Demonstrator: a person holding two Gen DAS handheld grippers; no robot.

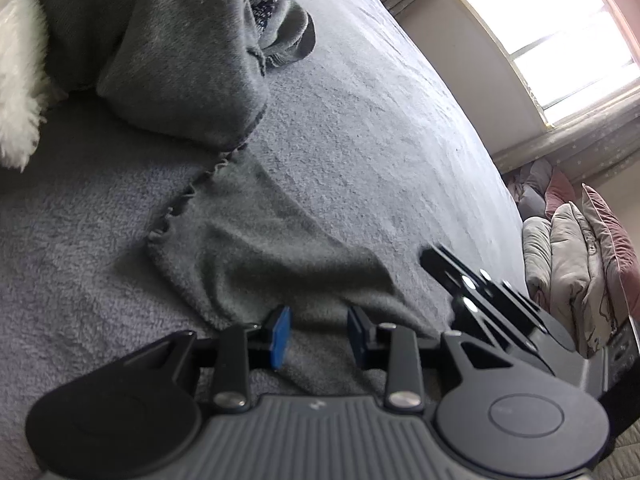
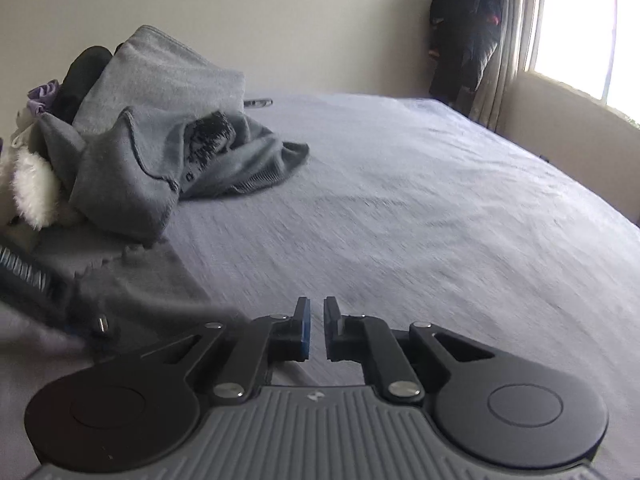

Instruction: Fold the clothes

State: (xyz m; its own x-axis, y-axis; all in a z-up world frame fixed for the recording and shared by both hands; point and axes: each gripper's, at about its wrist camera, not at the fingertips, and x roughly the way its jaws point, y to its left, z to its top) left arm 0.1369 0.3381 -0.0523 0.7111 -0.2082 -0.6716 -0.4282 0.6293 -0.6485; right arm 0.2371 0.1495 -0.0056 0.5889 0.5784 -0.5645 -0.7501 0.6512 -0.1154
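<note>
Left gripper [image 1: 318, 334], bottom centre of the left wrist view: jaws partly apart with a fold of the grey garment [image 1: 256, 248] running between the blue pads [image 1: 282, 330]. Pads look to be pinching the cloth, though the contact line is partly hidden by the fabric bunching there, so call it a probable grasp.

The grey garment lies flat on the bed [image 1: 380, 128], spreading from the jaws up toward frame centre, with a frayed, wavy hem along its upper-left edge. Its far end meets the clothes pile [image 1: 180, 60] in the upper left of the frame. A white fluffy item [image 1: 18, 72] sits at the far left edge, touching the pile.

Right gripper [image 2: 317, 328], bottom centre of the right wrist view: jaws nearly clenched, only a thin slit between the pads, nothing in the slit. It hangs over bare bed sheet. In the left wrist view the same gripper shows at lower right, just beside the garment's right edge.

Right wrist view also shows the pile at upper left, and the left gripper's body at the lower-left edge, motion-blurred, sitting on the flat garment.

Window [image 2: 580, 28] at upper right, curtain [image 2: 508, 40] beside it, dark clothing [image 2: 466, 36] hanging in the corner. Cushions [image 1: 580, 264] stacked at right edge of the left wrist view, off the bed.
</note>
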